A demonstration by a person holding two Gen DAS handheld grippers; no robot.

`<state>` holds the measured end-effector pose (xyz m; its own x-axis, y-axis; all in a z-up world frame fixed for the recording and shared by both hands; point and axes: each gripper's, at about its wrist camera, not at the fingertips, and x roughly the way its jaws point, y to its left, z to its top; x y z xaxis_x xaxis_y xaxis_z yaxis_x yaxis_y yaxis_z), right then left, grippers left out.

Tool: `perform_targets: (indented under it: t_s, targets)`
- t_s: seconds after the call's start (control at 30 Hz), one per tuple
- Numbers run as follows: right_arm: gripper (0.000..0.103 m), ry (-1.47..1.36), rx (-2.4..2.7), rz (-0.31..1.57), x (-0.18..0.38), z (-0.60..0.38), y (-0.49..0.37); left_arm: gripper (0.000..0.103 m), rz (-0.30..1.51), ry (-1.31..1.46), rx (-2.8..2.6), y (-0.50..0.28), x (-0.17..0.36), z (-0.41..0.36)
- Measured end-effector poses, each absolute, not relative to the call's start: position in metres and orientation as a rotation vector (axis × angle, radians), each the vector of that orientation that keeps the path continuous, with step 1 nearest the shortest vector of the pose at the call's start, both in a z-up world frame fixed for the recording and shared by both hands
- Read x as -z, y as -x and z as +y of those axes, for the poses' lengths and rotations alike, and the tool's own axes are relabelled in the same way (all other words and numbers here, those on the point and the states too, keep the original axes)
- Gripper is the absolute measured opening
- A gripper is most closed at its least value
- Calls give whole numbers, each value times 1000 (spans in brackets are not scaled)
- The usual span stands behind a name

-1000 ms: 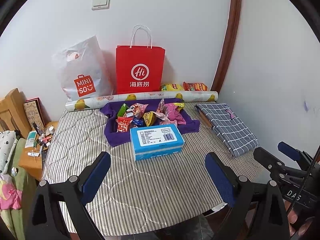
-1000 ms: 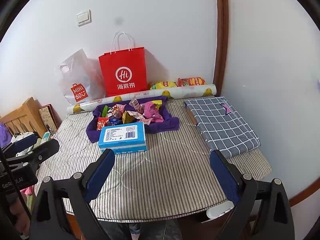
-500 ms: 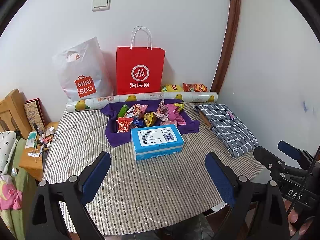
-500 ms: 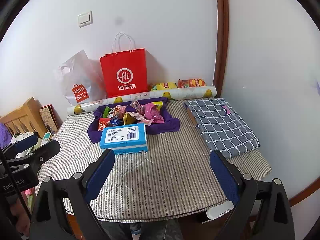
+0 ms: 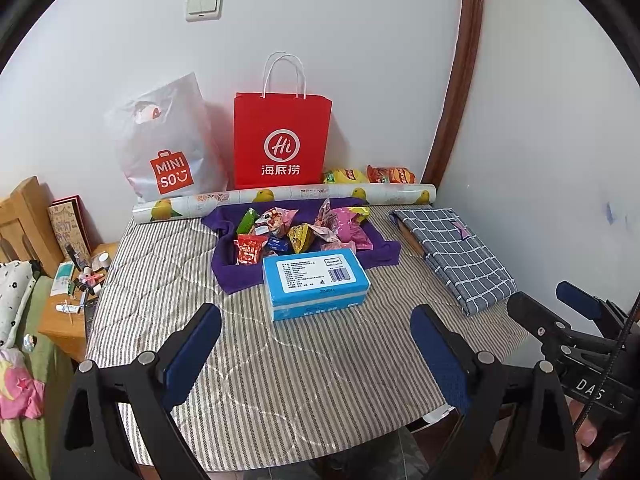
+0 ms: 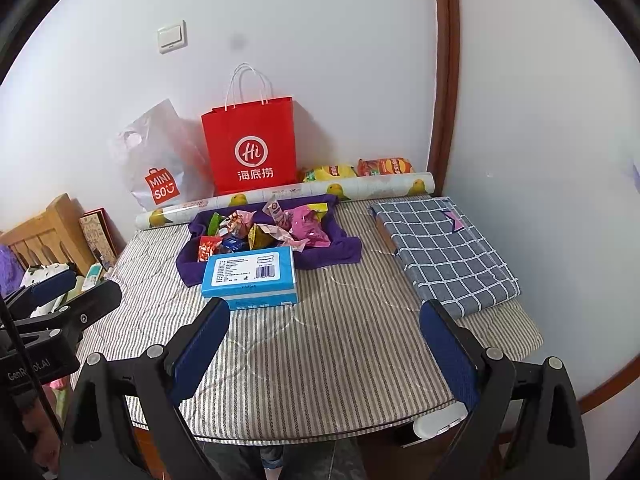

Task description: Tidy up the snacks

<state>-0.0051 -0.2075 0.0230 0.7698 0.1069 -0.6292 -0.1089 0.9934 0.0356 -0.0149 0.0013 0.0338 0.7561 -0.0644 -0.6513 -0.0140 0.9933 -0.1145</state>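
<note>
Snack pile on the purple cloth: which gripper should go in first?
Left, probably. The snacks lie almost straight ahead of the left gripper; for the right gripper they sit off to its left. Both are open, empty and short of the blue box.

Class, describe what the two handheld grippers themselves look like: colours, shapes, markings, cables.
Both grippers, left and right, have black angular frames with silver rivets and flat dark-blue finger pads. White lettering marks their bodies, and a thin black cable runs along the right one.
</note>
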Motion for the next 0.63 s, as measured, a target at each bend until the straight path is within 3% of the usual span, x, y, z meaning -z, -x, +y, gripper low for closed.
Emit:
perform_targets:
  t_s: [0.63]
  targets:
    - [95,-8,-133,690,-12,-205,-3,96,717,125,30,6,-26,3]
